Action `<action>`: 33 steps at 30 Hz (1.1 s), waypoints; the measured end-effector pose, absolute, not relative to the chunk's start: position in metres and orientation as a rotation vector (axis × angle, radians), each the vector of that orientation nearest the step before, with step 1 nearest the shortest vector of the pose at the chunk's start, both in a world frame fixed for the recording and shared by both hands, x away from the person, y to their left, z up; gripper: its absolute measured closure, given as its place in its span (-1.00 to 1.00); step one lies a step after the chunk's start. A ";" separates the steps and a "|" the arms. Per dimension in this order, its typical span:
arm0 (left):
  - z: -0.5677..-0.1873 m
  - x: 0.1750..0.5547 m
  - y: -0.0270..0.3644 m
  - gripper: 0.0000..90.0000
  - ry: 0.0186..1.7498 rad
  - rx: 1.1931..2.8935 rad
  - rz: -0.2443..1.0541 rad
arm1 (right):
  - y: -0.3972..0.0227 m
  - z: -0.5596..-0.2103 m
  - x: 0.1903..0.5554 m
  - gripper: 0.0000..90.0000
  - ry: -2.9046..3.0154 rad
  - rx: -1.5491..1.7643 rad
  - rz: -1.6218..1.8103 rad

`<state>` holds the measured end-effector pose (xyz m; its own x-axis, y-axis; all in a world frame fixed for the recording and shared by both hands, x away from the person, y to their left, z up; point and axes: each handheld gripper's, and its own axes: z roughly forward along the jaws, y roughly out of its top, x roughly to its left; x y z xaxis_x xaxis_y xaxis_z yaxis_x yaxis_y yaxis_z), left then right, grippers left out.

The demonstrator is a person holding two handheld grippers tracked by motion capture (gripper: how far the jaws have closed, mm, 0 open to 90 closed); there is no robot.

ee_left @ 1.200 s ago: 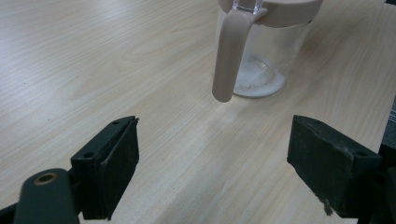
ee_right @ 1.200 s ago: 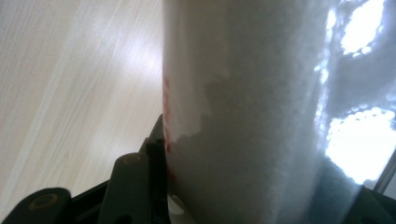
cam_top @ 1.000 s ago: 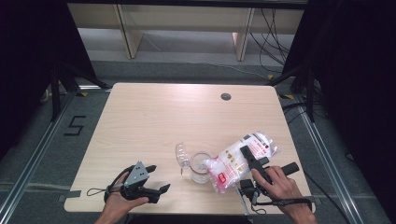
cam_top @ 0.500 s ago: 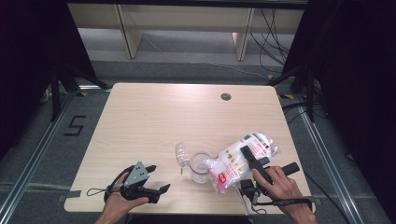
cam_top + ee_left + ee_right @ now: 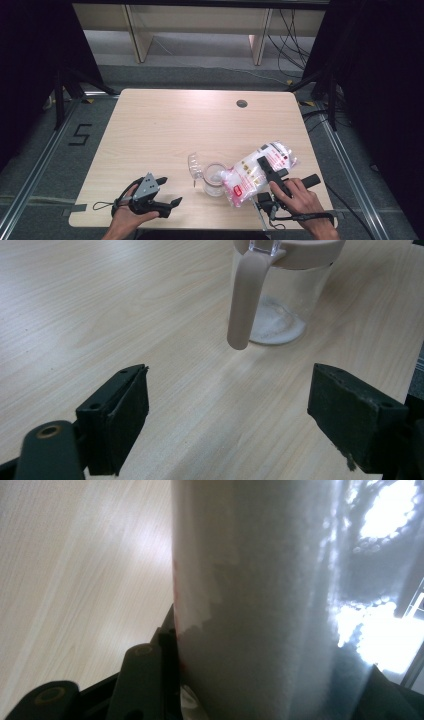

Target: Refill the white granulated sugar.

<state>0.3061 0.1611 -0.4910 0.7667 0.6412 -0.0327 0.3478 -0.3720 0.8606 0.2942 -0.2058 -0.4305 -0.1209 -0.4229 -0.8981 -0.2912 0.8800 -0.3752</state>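
Pouring looks to be the work in hand: the right tongs (image 5: 263, 167) are clamped across the middle of a clear bag (image 5: 257, 170) of white grains, holding it tipped with its lower end over the mouth of the glass jar (image 5: 214, 180), so the contents can run down into it. That jar stands upright on the bench (image 5: 165, 125) near the front edge, lid flipped open, a thin white layer on its bottom. Left tongs (image 5: 167, 192) rest low on the bench well to the jar's left, jaws wide apart and empty, probably kept out of the pour's way yet pointed at the jar's handle (image 5: 243, 300).
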 end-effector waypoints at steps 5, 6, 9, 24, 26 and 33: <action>-0.491 0.306 0.161 -0.64 0.746 1.991 0.383 | -0.207 -0.431 0.293 0.22 1.721 -0.538 -0.124; -0.491 0.306 0.161 -0.64 0.745 1.994 0.382 | -0.207 -0.433 0.293 0.22 1.724 -0.519 -0.110; -0.491 0.306 0.161 -0.64 0.749 1.990 0.381 | -0.206 -0.431 0.293 0.22 1.717 -0.541 -0.128; -0.491 0.306 0.161 -0.64 0.747 1.986 0.381 | -0.205 -0.430 0.292 0.24 1.695 -0.568 -0.132; -0.491 0.306 0.161 -0.64 0.746 1.988 0.377 | -0.205 -0.430 0.292 0.24 1.695 -0.569 -0.131; -0.491 0.306 0.161 -0.64 0.746 1.989 0.378 | -0.204 -0.432 0.291 0.25 1.698 -0.551 -0.124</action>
